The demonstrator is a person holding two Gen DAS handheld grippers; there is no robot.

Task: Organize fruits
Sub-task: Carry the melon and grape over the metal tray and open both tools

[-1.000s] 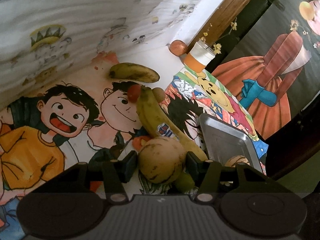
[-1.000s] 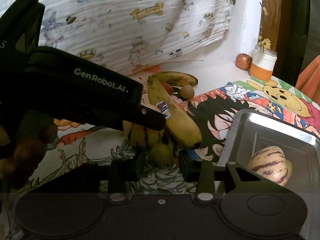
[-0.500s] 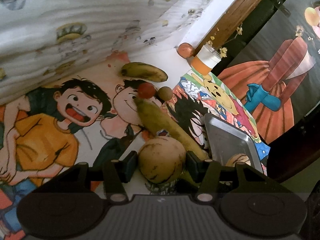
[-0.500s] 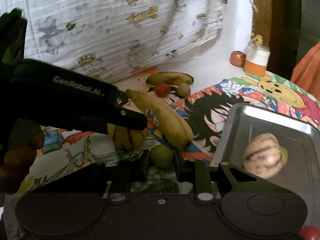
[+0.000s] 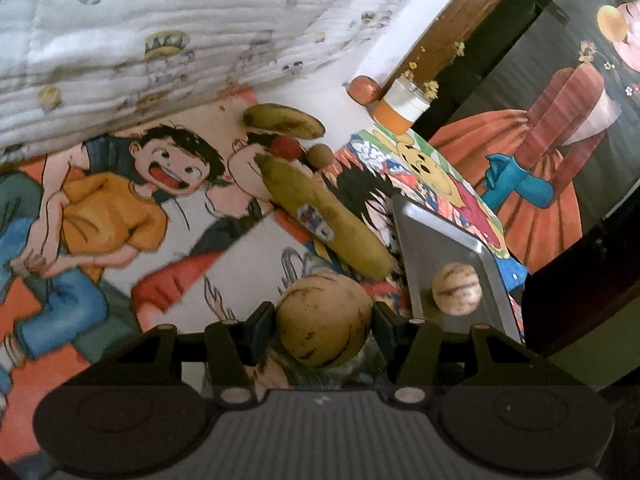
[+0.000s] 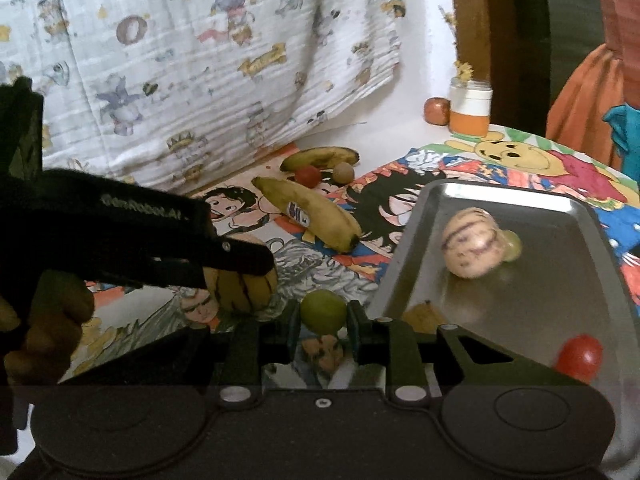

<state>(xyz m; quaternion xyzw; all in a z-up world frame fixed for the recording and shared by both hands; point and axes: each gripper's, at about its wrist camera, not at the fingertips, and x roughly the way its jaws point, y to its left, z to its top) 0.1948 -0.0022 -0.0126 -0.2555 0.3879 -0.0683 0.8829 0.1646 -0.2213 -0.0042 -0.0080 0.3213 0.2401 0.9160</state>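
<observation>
My left gripper (image 5: 323, 318) is shut on a yellow striped melon (image 5: 323, 320), held above the cartoon cloth; it shows in the right wrist view (image 6: 244, 280) under the left gripper's black body. My right gripper (image 6: 323, 314) is shut on a small green fruit (image 6: 323, 312), lifted just left of the metal tray (image 6: 540, 304). The tray (image 5: 424, 240) holds a pale striped melon (image 6: 472, 242), a green fruit (image 6: 512, 242) behind it and a red tomato (image 6: 580, 356). Two bananas (image 6: 312, 216) (image 6: 320, 157), a red tomato (image 6: 307, 175) and a brown fruit (image 6: 344, 171) lie on the cloth.
A white jar with an orange base (image 6: 470, 110) and a reddish fruit (image 6: 437, 110) stand at the back by the wooden frame. A printed white cloth (image 6: 200, 60) hangs along the back. The table edge runs just right of the tray.
Both grippers have risen and drawn back with their fruits. The green fruit has left the cloth in the right gripper. The tray and its fruits have come more into view.
</observation>
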